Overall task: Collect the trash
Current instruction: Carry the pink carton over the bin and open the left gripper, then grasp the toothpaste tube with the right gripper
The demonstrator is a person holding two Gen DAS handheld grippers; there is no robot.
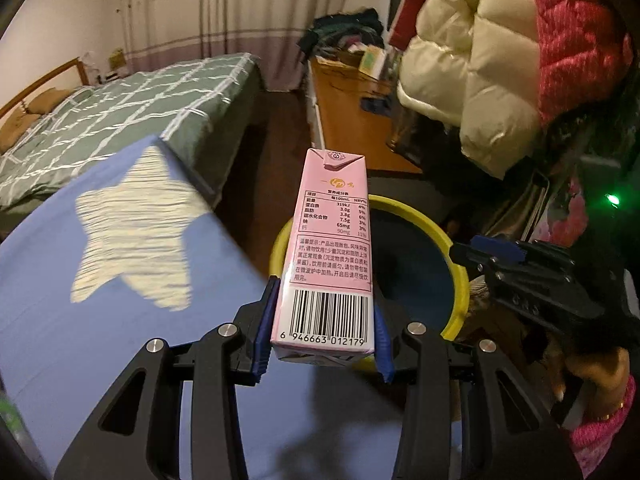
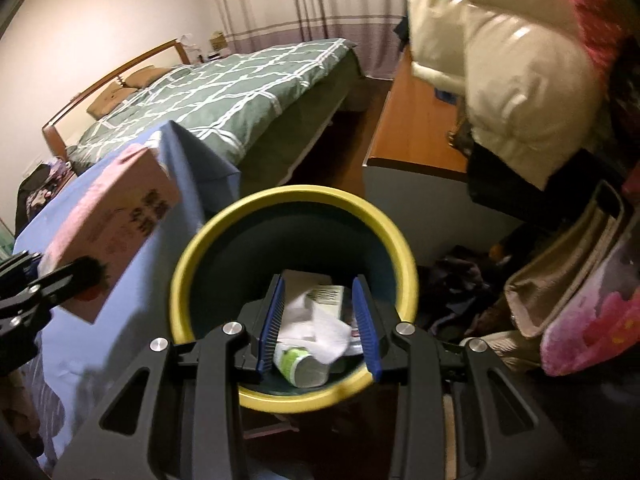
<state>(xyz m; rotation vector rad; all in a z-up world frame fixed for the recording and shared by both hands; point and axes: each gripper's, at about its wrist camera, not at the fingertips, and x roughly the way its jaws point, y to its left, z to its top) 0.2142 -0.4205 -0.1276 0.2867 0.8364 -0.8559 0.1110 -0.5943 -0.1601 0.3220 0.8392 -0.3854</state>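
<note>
One pink carton [image 1: 326,248], a smooth printed box with a barcode, is clamped near its base between the blue ribbed pads of the left gripper [image 1: 322,336], beside the bin [image 1: 456,264]. The step is carrying it to the bin; next it must come over the round yellow rim and be let go. The right gripper [image 2: 320,326] hangs over the bin, fingers apart and gripping nothing. Inside lie a soft white tissue [image 2: 316,328] and a bottle [image 2: 302,364].

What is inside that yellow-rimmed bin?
In the bin lie a crumpled white tissue, a white bottle with a green label and a pale carton or box. The tissue and the right hand-held gripper hide whatever is underneath.
</note>
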